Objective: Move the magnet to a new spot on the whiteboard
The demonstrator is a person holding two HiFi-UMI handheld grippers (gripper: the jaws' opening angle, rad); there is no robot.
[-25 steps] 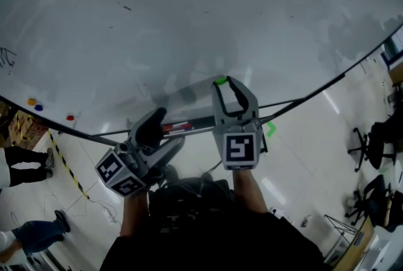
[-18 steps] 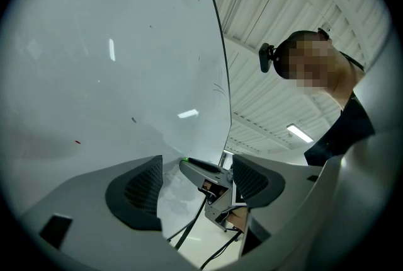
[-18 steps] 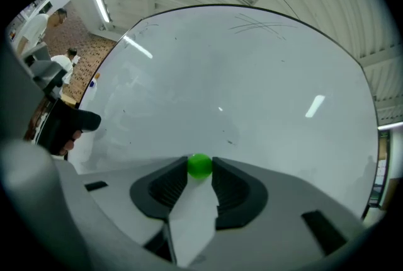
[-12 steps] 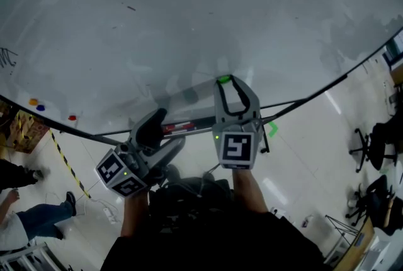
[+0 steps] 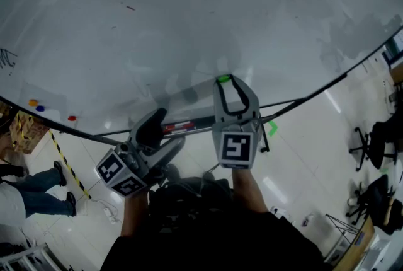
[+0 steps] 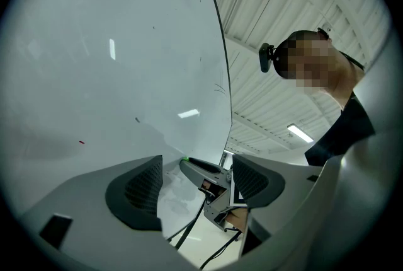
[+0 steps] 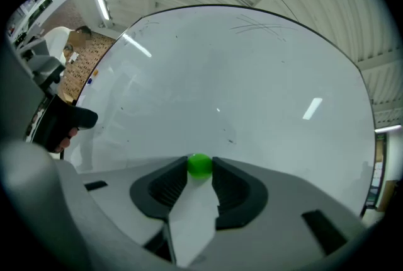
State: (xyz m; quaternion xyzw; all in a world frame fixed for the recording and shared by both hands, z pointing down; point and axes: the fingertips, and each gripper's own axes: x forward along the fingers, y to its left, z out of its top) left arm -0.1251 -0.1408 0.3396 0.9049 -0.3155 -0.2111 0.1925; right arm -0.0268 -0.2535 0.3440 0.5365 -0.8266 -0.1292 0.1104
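While right gripper (image 7: 200, 167) pinches one green magnet (image 7: 200, 164) | three other magnets (image 5: 40, 108)

whiteboard (image 5: 157, 24): smooth, glossy white, reflecting lights
magnet (image 7: 200, 165): shiny green plastic
right gripper (image 7: 200, 169) pads (image 7: 169, 191): matt black, ribbed
floor (image 5: 302, 150): glossy, pale

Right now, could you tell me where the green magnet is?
In the right gripper view, the green magnet sits against the whiteboard, pinched between the tips of the right tongs.
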